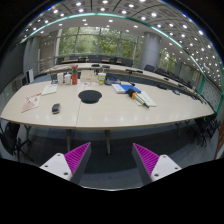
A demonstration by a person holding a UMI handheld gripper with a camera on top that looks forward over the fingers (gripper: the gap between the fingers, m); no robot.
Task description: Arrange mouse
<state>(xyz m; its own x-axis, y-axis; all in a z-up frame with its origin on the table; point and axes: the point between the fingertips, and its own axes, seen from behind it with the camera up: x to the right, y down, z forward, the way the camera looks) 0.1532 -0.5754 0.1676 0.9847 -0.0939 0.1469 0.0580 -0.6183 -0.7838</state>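
A small dark mouse (56, 108) lies on the beige table (100, 112), left of a round black mouse pad (90, 96). Both sit well beyond my gripper (111, 158), which hangs in the air in front of the table's near edge. Its two fingers, with magenta pads (76, 157), stand wide apart and hold nothing.
On the table are books and papers (135, 92) at the right, a red bottle (74, 74) and cups at the back left, and a white sheet (30, 101) at the left. More desks and chairs stand behind. Table legs and dark floor lie below the near edge.
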